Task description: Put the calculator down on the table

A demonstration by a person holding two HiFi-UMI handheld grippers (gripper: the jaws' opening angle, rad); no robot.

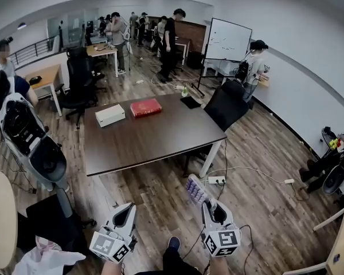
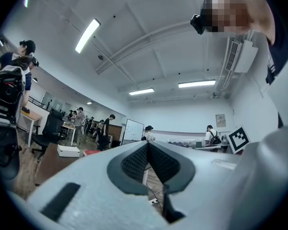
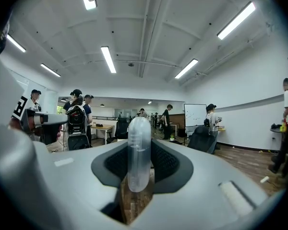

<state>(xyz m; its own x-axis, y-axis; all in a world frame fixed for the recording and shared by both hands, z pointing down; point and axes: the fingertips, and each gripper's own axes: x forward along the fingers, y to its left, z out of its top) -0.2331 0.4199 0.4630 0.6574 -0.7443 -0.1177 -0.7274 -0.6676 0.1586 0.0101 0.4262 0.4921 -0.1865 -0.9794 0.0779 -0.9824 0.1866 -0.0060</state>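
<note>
The calculator (image 1: pixel 196 189) is a pale slab with rows of lilac keys, held above the wooden floor in front of the dark brown table (image 1: pixel 160 136). My right gripper (image 1: pixel 211 204) is shut on its near end. In the right gripper view the calculator (image 3: pixel 138 143) stands edge-on between the dark pads (image 3: pixel 165 164). My left gripper (image 1: pixel 128 208) hangs to the left of it at about the same height, also short of the table. Its pads (image 2: pixel 134 162) meet at the tip with nothing between them.
On the table lie a white box (image 1: pixel 110 114), a red book (image 1: pixel 145 107) and a black mat (image 1: pixel 190 102). A black office chair (image 1: pixel 226 105) stands at the table's far right corner. A power strip (image 1: pixel 217 180) and its cable lie on the floor. Several people stand behind.
</note>
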